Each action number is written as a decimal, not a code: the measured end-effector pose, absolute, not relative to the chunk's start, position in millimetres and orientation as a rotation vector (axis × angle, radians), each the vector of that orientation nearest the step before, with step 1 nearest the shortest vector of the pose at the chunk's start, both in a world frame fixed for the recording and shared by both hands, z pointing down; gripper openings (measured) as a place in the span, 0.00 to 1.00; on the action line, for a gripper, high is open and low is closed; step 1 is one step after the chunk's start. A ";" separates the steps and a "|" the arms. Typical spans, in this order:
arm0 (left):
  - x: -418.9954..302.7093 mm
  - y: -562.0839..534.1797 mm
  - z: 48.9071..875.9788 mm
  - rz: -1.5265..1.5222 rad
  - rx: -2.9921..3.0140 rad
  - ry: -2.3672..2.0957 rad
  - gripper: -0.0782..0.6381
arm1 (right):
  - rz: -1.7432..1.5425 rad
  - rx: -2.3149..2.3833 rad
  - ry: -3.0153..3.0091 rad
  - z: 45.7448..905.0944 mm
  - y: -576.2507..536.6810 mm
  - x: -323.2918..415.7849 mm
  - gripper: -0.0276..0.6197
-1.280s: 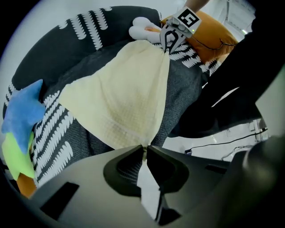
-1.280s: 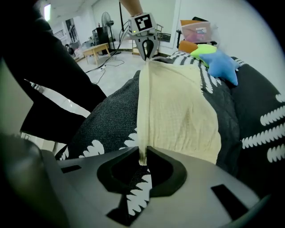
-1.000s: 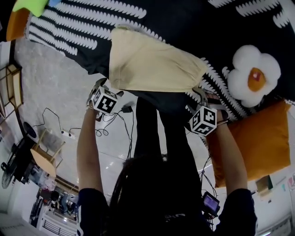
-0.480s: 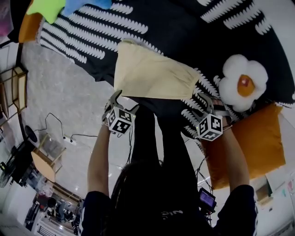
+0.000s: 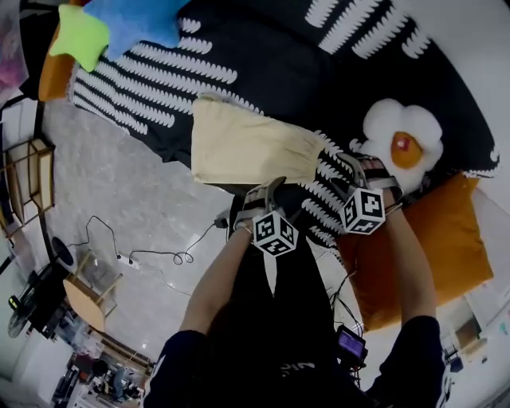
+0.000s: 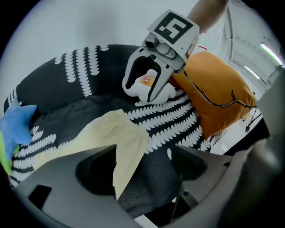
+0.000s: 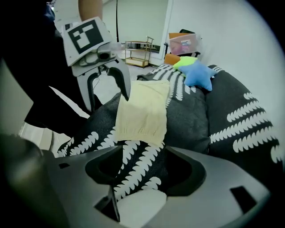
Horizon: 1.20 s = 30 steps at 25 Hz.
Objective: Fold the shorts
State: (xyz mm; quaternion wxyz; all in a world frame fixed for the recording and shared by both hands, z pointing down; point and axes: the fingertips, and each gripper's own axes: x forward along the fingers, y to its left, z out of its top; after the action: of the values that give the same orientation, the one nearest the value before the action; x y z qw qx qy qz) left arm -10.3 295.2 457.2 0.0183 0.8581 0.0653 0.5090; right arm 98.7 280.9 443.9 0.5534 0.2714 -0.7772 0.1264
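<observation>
The pale yellow shorts lie folded into a flat rectangle on the black blanket with white fern marks. My left gripper hovers open just off the shorts' near edge, with nothing between its fingers; the right gripper view shows it as well, the left gripper standing clear of the cloth. My right gripper hangs to the right of the shorts' waistband end, over the patterned blanket. Its jaws have just been closing a little, are still apart and hold nothing. The shorts lie ahead of both jaws.
A white egg-shaped cushion sits right of the right gripper, with an orange cushion below it. A blue star pillow and a green one lie at the far left. Cables run over the pale floor.
Both grippers have come off the near edge of the shorts. The left one has swung right from the left corner towards the middle. The shorts now lie flat and free.
</observation>
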 end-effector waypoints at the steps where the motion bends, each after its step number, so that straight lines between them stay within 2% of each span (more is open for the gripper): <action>1: 3.6 302.3 458.8 1.577 2.685 0.184 0.62 | 0.310 0.656 -1.838 444.5 285.0 102.0 0.50; 4: 37.9 308.4 467.6 1.592 2.731 0.061 0.36 | 0.353 0.710 -1.841 447.6 299.7 110.4 0.48; 13: 51.4 314.6 539.7 1.946 2.651 0.230 0.35 | 0.533 0.898 -1.853 477.8 345.7 107.8 0.44; 17: 57.8 303.5 544.7 1.894 2.667 0.109 0.35 | 0.563 0.947 -1.861 481.3 354.0 106.6 0.43; 22: 54.0 300.0 545.5 1.766 2.860 0.362 0.31 | 0.583 1.022 -1.857 477.2 350.3 111.4 0.43; 28: 54.8 286.2 540.3 1.695 2.647 0.495 0.16 | 0.595 1.059 -1.841 480.8 345.4 116.2 0.38; 30: 56.5 278.7 534.0 1.657 2.572 0.436 0.16 | 0.604 1.059 -1.842 480.4 343.6 113.7 0.36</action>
State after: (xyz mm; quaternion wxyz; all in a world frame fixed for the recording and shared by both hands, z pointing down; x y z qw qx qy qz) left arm 56.5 278.7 534.0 0.0256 0.8319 0.1410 0.5360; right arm 113.7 343.6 480.4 0.4496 0.4282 -0.7449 0.2441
